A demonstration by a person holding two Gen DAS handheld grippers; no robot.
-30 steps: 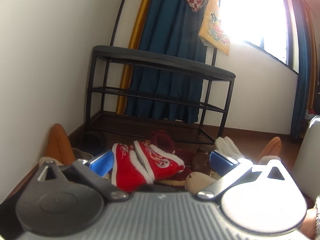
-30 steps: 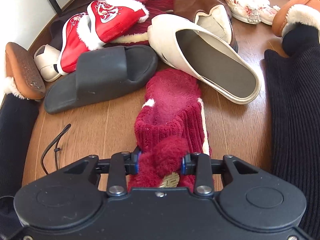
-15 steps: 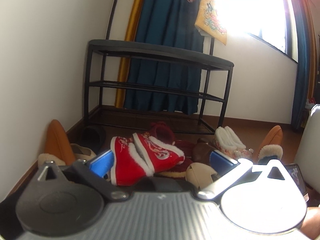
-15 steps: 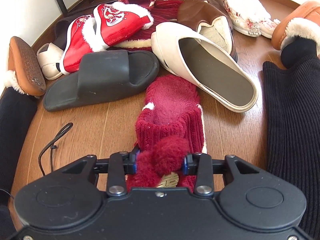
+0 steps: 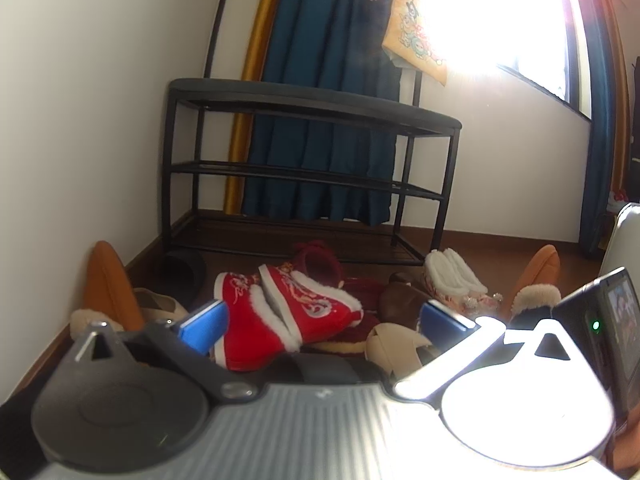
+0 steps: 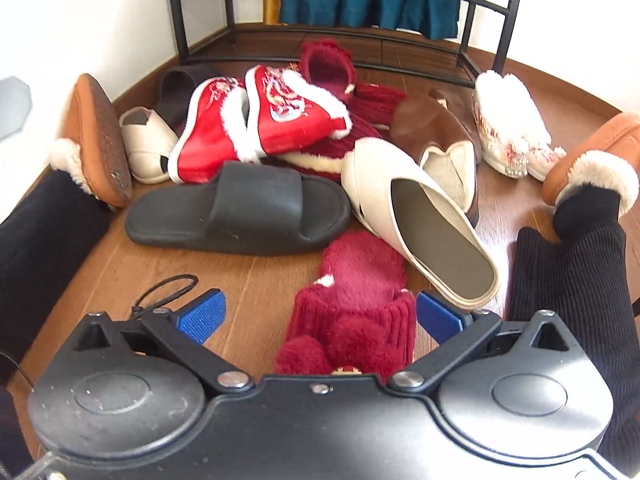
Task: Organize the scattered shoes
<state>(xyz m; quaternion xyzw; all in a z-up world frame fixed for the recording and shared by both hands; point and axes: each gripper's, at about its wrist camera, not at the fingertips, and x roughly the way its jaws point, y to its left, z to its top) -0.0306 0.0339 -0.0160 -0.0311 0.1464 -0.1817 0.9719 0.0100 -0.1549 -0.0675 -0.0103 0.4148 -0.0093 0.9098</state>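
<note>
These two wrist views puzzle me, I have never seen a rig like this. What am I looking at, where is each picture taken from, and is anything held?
There is no robot here. A person holds a two-finger tool in each hand, each with a camera looking forward along its fingers.

The left view shows the left gripper raised, open and empty, facing a black shoe rack with bare shelves.

The right view looks down past the right gripper at a wooden floor. Its jaws stand apart on either side of a dark red fuzzy slipper without gripping it. Beyond lie a black slide, a cream mule and a pair of red embroidered slippers. Nothing is held.
</note>
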